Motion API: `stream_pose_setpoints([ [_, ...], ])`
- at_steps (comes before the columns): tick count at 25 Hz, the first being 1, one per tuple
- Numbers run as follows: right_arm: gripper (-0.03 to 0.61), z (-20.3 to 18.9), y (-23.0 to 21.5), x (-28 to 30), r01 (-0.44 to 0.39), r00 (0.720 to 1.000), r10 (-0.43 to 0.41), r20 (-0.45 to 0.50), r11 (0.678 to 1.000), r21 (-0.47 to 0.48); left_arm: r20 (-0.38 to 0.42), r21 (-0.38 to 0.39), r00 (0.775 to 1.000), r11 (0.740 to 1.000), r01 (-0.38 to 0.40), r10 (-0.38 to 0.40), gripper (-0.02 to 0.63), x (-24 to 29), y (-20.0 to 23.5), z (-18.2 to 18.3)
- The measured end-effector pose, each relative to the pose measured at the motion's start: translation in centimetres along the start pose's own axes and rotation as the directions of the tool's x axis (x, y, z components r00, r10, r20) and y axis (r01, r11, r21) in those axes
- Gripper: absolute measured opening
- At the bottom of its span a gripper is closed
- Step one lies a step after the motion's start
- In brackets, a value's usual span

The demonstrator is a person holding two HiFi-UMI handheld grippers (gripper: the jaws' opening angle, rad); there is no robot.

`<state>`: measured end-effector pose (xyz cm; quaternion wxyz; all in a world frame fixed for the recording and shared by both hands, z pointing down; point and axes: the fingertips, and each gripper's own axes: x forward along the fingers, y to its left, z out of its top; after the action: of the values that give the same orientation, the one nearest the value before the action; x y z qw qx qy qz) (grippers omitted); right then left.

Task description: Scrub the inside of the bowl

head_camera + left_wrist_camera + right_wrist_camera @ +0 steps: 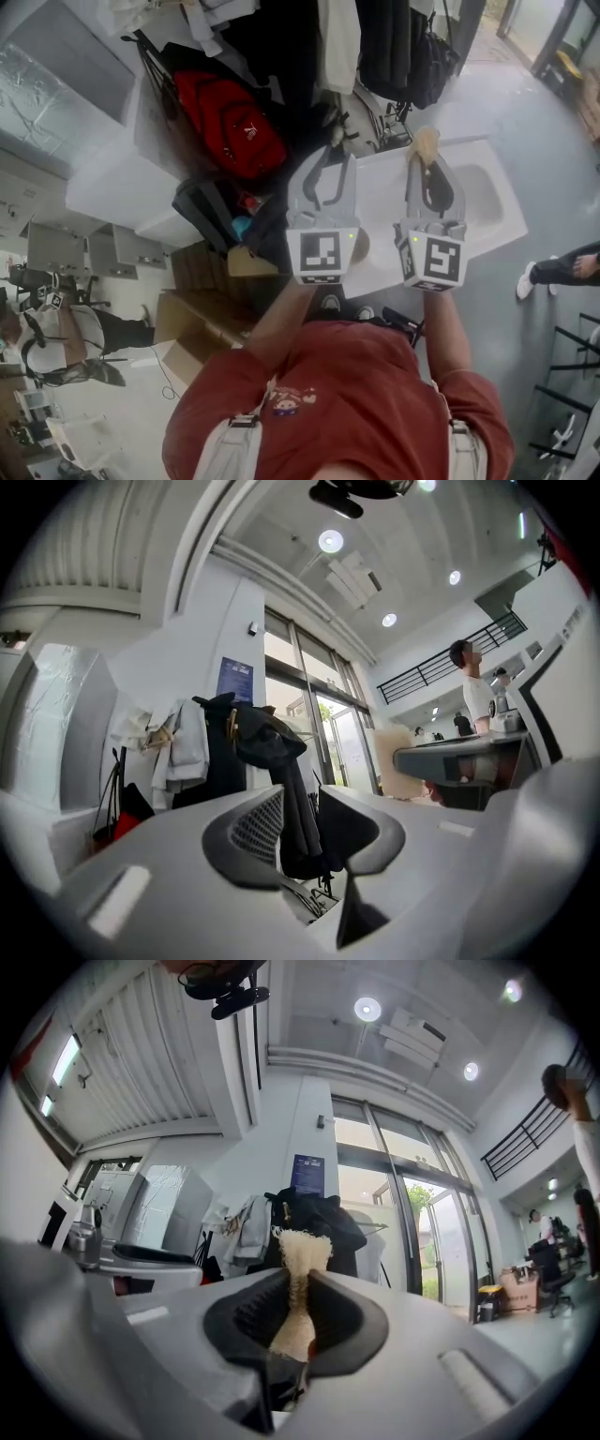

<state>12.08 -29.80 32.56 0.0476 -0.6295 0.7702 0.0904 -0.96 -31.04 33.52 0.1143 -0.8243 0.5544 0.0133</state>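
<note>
Both tools are out in front of the person's red shirt [347, 403], side by side and pointing about level.

The left tool [335, 159] [300, 803] is open. Its 2 jaws stand apart with nothing between them; only dark coats [267, 752] hanging on a distant rack show through the gap.

The right tool [427, 157] [298, 1299] is closed on a beige scrub pad [427, 142] [303, 1246]. The jaws pinch its lower half, and its frayed top sticks out past the tips toward 12 o'clock.

In the head view a white surface [497, 225] lies below and beyond the tools, running from the frame's centre toward 3 o'clock. Of the bowl [361, 246] only a tan rounded bit shows, on that surface at 3 o'clock of the left tool's marker cube and between the 2 tools. The rest is hidden, so I cannot be sure of it. Neither tool touches it.

A red backpack [230, 122] sits at 11 o'clock of the left tool, beside the dark hanging clothes. In the left gripper view a person in a white top [478, 691] stands at 2 o'clock behind a grey counter [450, 752].
</note>
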Motion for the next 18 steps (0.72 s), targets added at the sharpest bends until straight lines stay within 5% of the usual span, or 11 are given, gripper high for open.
stream_pose_setpoints([
  [18, 0.049, 0.6, -0.3, -0.2, 0.006, 1.000, -0.006, 0.004, 1.000, 0.002, 0.021, 0.040, 0.998, 0.997, 0.065, -0.066, 0.045, 1.2, -2.0, 1.0],
])
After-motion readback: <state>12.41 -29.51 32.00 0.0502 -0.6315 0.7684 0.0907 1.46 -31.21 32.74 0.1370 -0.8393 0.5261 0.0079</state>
